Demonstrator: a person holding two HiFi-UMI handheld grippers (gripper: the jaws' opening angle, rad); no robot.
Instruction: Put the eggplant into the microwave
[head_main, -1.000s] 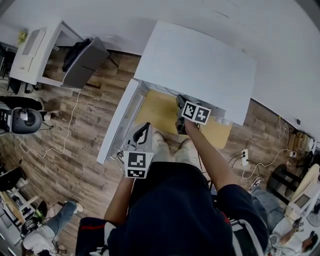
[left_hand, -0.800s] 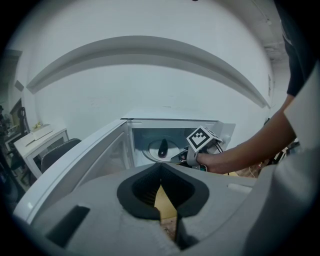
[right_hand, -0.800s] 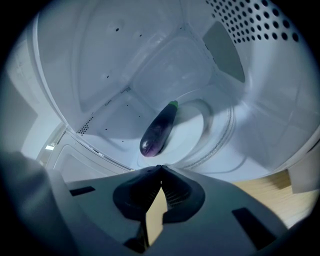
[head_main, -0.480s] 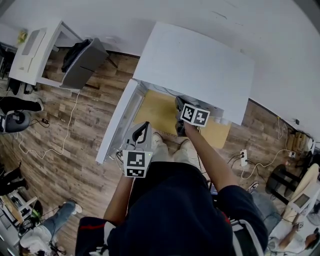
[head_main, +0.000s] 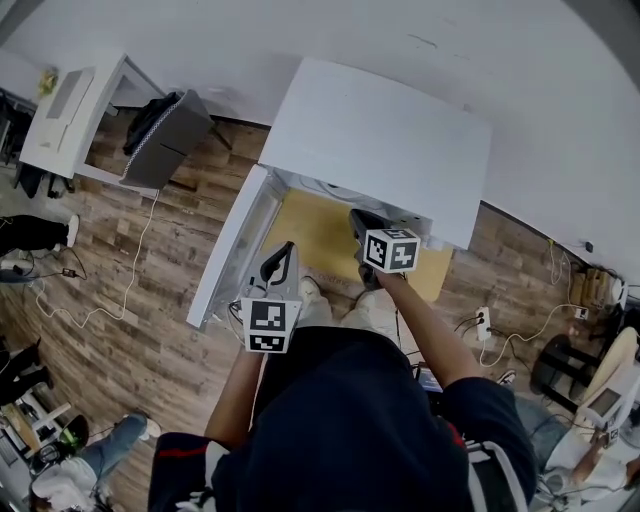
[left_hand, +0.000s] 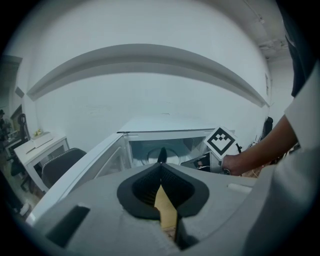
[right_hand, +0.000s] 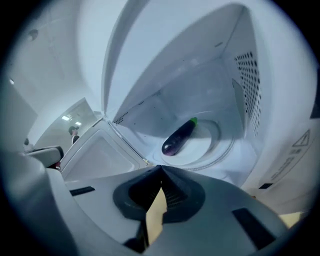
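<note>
1. We see the eggplant (right_hand: 178, 136) lying on its side on the round turntable (right_hand: 214, 139) inside the microwave (head_main: 380, 140). Its green stem end points toward the back and its dark blunt end toward the opening.
2. Our right gripper (right_hand: 161, 169) is at the mouth of the cavity. Its jaws are pressed together with nothing between them, and the eggplant lies ahead of the tips, apart from them.
3. Our left gripper (left_hand: 161, 166) is back from the opening, facing it. Its jaws are likewise closed on nothing.
4. The door (head_main: 228, 250) is swung wide open to our left. In the head view the left gripper sits near the door's free end, on its inner side.
5. Inside, there is bare turntable on both sides of the eggplant. The perforated wall (right_hand: 248, 85) bounds the cavity on the right, and the ceiling slopes overhead.
6. The microwave stands on a tan surface (head_main: 305, 225). A strip of it lies bare between the door and the right gripper.
7. From the left gripper view, the right gripper's marker cube (left_hand: 221, 141) and the hand (left_hand: 237, 162) behind it sit at the right edge of the opening. The left part of the opening is unobstructed.
</note>
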